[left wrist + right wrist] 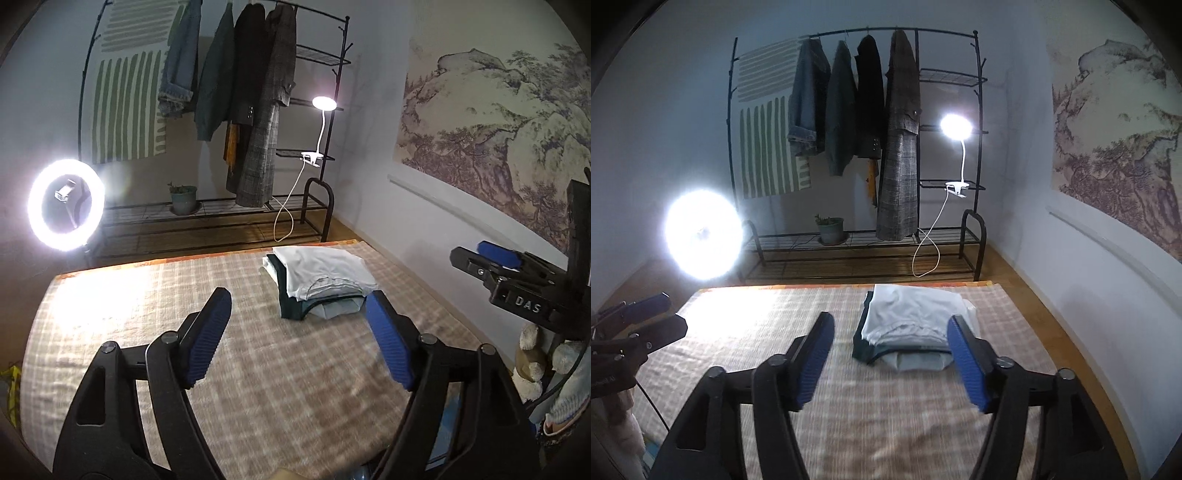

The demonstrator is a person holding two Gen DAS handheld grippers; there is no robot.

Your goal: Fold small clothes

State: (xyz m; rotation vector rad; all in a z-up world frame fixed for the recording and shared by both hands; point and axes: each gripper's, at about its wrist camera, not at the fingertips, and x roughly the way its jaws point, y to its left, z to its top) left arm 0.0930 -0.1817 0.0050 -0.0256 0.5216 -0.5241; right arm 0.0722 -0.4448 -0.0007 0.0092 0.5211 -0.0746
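A stack of folded small clothes lies at the far right of the plaid-covered table, a white piece on top, a dark green one and a pale one below. It also shows in the right wrist view. My left gripper is open and empty, held above the table short of the stack. My right gripper is open and empty, its right finger close beside the stack's right edge. The right gripper appears in the left wrist view; the left gripper appears in the right wrist view.
A bright ring light stands left of the table. Behind it is a black clothes rack with hanging coats, a potted plant and a clip lamp. A wall with a landscape scroll runs along the right.
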